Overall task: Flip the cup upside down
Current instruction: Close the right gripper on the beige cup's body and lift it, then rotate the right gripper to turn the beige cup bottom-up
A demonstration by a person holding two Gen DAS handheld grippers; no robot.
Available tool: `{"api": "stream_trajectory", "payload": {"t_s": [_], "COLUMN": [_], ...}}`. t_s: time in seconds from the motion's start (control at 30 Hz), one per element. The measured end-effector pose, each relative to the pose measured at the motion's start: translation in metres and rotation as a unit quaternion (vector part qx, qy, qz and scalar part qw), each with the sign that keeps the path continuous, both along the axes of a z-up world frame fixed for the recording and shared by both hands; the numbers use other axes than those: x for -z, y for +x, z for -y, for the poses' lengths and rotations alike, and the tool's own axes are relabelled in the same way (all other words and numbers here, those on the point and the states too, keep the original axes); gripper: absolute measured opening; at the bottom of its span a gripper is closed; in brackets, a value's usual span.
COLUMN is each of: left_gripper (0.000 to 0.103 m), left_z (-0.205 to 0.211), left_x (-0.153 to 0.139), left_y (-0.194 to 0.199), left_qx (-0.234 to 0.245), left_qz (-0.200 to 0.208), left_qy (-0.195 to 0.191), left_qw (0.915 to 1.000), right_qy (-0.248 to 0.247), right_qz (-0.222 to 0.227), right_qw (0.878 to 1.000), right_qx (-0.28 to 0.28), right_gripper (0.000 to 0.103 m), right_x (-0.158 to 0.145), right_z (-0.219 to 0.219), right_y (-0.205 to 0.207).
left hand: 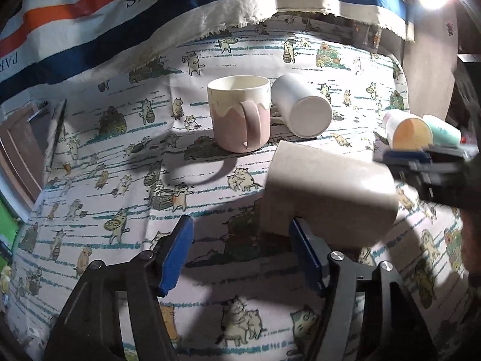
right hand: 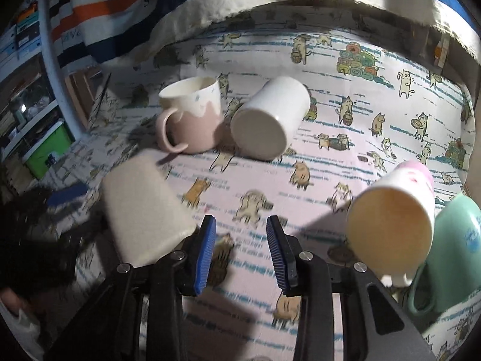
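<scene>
A beige cup [left hand: 327, 192] stands upside down on the cat-print cloth, its handle toward my left gripper [left hand: 239, 240]. That gripper is open; its right finger [left hand: 303, 249] sits right by the handle, and contact is unclear. In the right wrist view the beige cup [right hand: 144, 210] is at the left, blurred. My right gripper [right hand: 240, 246] is open and empty over the cloth, to the right of the cup. It also shows in the left wrist view [left hand: 421, 162] at the right edge.
A pink mug with a cream drip rim [left hand: 239, 114] stands upright. A white cup [left hand: 302, 105] lies on its side beside it. A pink-white cup [right hand: 390, 219] and a mint mug [right hand: 445, 249] lie at the right. A striped cloth [left hand: 90, 30] hangs behind.
</scene>
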State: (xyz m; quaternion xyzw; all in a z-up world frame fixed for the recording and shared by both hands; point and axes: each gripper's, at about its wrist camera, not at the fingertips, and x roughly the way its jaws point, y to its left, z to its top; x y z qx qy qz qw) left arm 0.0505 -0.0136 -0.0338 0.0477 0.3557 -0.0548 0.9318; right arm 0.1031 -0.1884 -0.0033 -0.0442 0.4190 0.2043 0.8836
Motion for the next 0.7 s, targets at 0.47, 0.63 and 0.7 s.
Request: {"api": "stream_trajectory", "payload": {"t_s": [0.47, 0.63, 0.7], "left_gripper": [0.059, 0.06, 0.06], "left_z": [0.003, 0.005, 0.007], "left_x": [-0.011, -0.011, -0.01], "left_y": [0.007, 0.003, 0.0], "left_qx": [0.008, 0.012, 0.016], "left_qz": [0.007, 0.008, 0.007], "left_qy": [-0.018, -0.013, -0.017], "left_qw": [0.9998, 0.9998, 0.9997], "right_qy": [0.015, 0.017, 0.018], "right_qz": [0.012, 0.014, 0.017], "right_qw": [0.999, 0.999, 1.0], "right_qx": [-0.029, -0.025, -0.016], "right_gripper": [0.038, 0.038, 0.038], "right_x": [-0.005, -0.007, -0.009], "right_z": [-0.015, -0.013, -0.01], "right_y": [-0.035, -0.036, -0.036]}}
